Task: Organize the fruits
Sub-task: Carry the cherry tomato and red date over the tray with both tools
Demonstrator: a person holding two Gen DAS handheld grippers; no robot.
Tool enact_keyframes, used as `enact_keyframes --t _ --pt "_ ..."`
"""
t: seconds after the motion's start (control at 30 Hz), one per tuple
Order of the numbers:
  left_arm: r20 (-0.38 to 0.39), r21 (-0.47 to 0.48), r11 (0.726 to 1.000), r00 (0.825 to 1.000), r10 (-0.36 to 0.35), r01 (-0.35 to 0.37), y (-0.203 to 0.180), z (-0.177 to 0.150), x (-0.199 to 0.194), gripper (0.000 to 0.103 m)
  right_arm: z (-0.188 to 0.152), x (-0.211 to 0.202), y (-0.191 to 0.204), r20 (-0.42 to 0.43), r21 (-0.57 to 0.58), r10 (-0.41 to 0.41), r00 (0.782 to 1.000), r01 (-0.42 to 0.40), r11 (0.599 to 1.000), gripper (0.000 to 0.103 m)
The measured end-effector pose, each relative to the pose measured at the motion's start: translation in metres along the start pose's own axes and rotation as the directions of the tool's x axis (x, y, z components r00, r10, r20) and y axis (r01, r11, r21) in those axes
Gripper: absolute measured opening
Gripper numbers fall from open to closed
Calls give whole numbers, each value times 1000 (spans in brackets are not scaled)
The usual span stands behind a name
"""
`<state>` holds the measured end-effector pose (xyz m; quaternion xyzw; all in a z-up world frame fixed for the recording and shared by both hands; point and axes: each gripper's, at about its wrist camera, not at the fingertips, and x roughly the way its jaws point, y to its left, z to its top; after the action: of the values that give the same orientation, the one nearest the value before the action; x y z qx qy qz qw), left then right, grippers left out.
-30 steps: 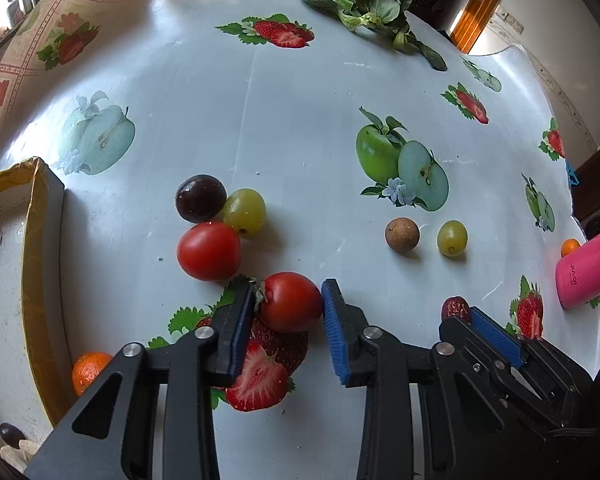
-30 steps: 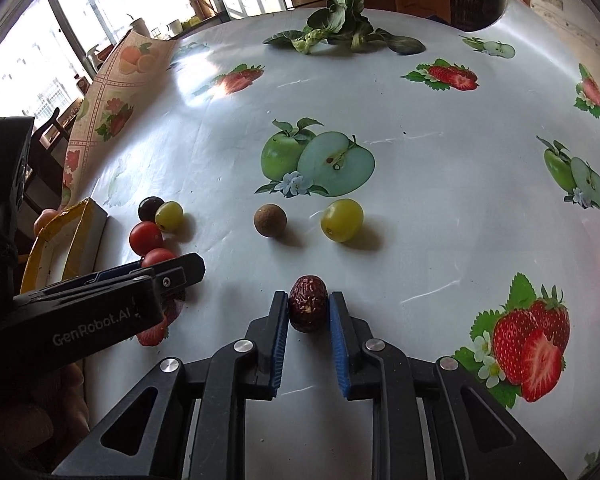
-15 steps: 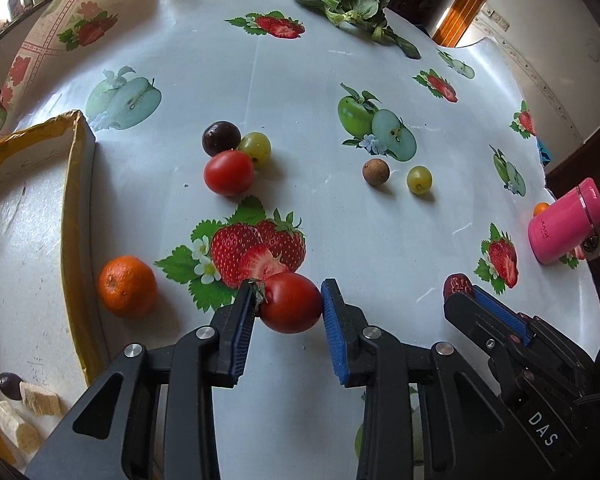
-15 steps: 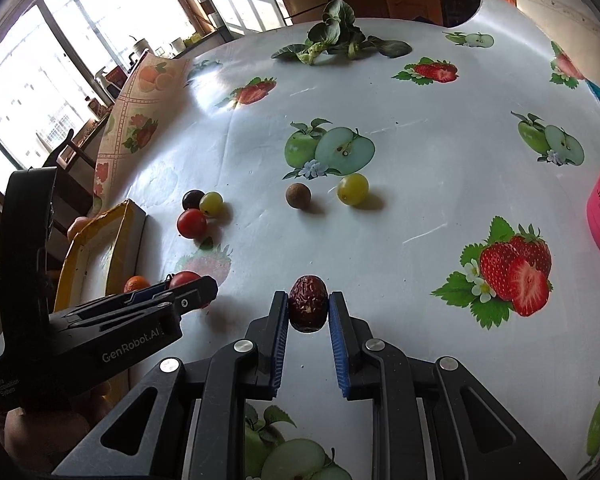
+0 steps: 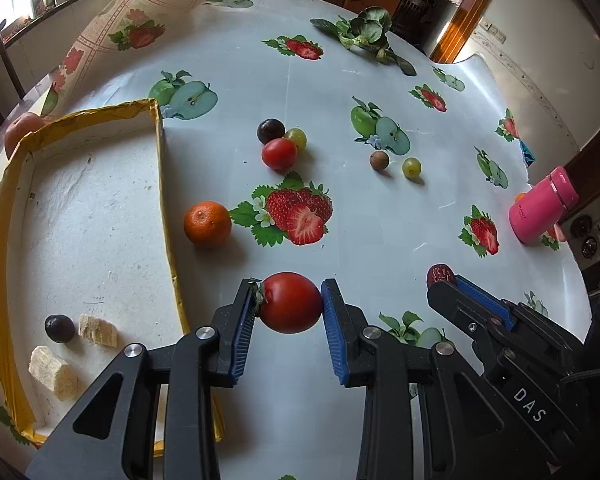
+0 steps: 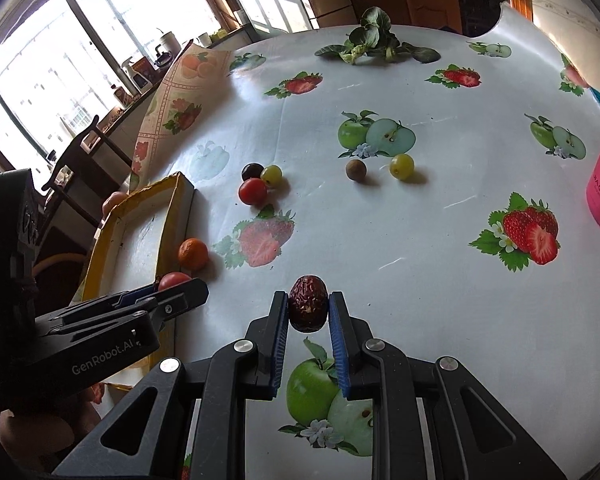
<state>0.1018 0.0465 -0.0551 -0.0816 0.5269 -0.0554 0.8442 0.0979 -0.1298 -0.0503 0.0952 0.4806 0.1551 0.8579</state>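
My left gripper (image 5: 289, 303) is shut on a red tomato (image 5: 290, 302) and holds it above the table, just right of the yellow-rimmed tray (image 5: 162, 184). My right gripper (image 6: 309, 306) is shut on a wrinkled dark red date (image 6: 308, 303), also lifted; it shows in the left wrist view (image 5: 441, 274) at the lower right. On the cloth lie a tangerine (image 5: 207, 224), a second tomato (image 5: 279, 153), a dark grape (image 5: 271, 129), a green grape (image 5: 296, 137), a brown round fruit (image 5: 379, 159) and another green grape (image 5: 411, 167). The tray holds a dark grape (image 5: 59, 328).
Two pale chunks (image 5: 54, 368) lie in the tray by the dark grape. A pink bottle (image 5: 542, 210) lies at the right edge. Leafy greens (image 5: 364, 36) sit at the far side. The tablecloth is folded up at the far left (image 5: 140, 32).
Both grippers have lifted and pulled back from the fruit cluster with their fruit. The left one has carried the tomato towards the tray, which now fills the left of its view.
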Motion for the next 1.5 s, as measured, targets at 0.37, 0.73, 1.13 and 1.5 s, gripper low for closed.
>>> enact_keyframes --t 0.37,0.73,1.13,1.5 --pt "30 -50 999 999 14 -12 34 -15 -29 30 -4 -6 49 3 -75 40 999 -39 996 20" --pt "53 -100 994 998 36 -31 69 -21 -47 30 -8 0 91 -10 -140 76 997 -76 987 20" --pt "59 -141 989 997 58 -49 99 -24 -55 30 -11 11 123 -32 -185 102 994 -106 977 20" --pt "56 -188 979 995 86 -74 134 -22 -57 30 -8 33 154 -66 -223 127 990 -139 965 20"
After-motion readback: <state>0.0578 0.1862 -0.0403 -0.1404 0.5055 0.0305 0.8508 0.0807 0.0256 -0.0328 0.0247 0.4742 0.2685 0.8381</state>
